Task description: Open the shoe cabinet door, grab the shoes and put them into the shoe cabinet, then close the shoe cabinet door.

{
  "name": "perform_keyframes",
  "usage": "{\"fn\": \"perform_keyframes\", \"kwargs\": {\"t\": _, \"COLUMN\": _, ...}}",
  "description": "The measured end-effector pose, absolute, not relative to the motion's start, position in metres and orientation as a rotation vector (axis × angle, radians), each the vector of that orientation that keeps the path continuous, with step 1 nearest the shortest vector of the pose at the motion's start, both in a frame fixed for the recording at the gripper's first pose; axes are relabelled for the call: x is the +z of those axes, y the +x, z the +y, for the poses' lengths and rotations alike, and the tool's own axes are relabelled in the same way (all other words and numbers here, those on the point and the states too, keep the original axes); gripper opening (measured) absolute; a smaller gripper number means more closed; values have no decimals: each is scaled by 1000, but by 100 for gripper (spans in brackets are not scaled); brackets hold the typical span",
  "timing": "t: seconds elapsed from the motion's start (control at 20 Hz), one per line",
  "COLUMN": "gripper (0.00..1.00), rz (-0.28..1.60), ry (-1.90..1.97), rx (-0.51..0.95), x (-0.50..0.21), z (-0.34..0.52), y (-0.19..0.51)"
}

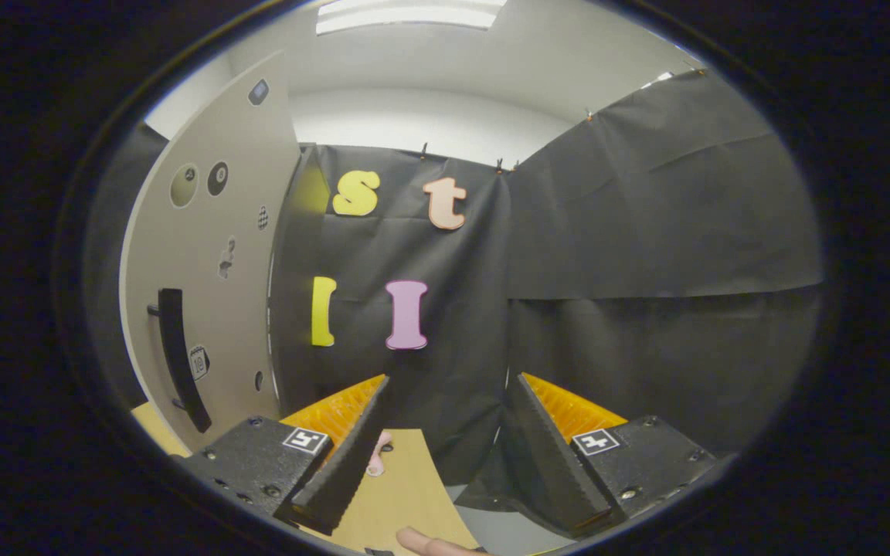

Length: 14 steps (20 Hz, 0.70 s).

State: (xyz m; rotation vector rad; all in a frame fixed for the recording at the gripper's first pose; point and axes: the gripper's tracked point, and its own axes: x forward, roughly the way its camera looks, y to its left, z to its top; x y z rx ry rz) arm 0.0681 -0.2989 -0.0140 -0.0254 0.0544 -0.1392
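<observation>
Fingers (383, 405) spread wide, nothing btwn them, black w/ orange ribbed inner pads (337, 413); gripper (449, 386) held up, pointing at the black cloth wall (646, 232). Below and btwn the fingers a light wood desk (406, 486) shows, w/ a small pink thing (378, 462) just beside the left finger, too small to tell what it is. A fingertip of a hand (426, 543) pokes in at the near edge of the desk. Off to the left, beyond the left finger, stands the shoe cabinet door (213, 255): pale beige panel, upright, w/ a long black handle (180, 359) on its lower part and a few round stickers higher up. Can't tell if the door is open or closed from here. White wall (429, 123) and a ceiling light (406, 15) above the cloth.
</observation>
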Motion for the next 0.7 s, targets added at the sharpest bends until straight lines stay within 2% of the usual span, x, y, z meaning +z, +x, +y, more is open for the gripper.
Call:
{"fn": "perform_keyframes", "kwargs": {"t": 0.1, "gripper": 100, "rz": 56, "ry": -18, "rx": -134, "x": -16, "z": -292, "y": 75}}
{"fn": "perform_keyframes", "kwargs": {"t": 0.4, "gripper": 100, "rz": 112, "ry": -12, "rx": 8, "x": -26, "z": -221, "y": 80}}
{"fn": "perform_keyframes", "kwargs": {"t": 0.6, "gripper": 100, "rz": 213, "ry": -43, "rx": 96, "x": -52, "z": -156, "y": 79}}
{"fn": "perform_keyframes", "kwargs": {"t": 0.65, "gripper": 100, "rz": 231, "ry": -43, "rx": 77, "x": -56, "z": -152, "y": 77}}
{"fn": "perform_keyframes", "kwargs": {"t": 0.7, "gripper": 89, "rz": 226, "ry": -30, "rx": 60, "x": -52, "z": -152, "y": 75}}
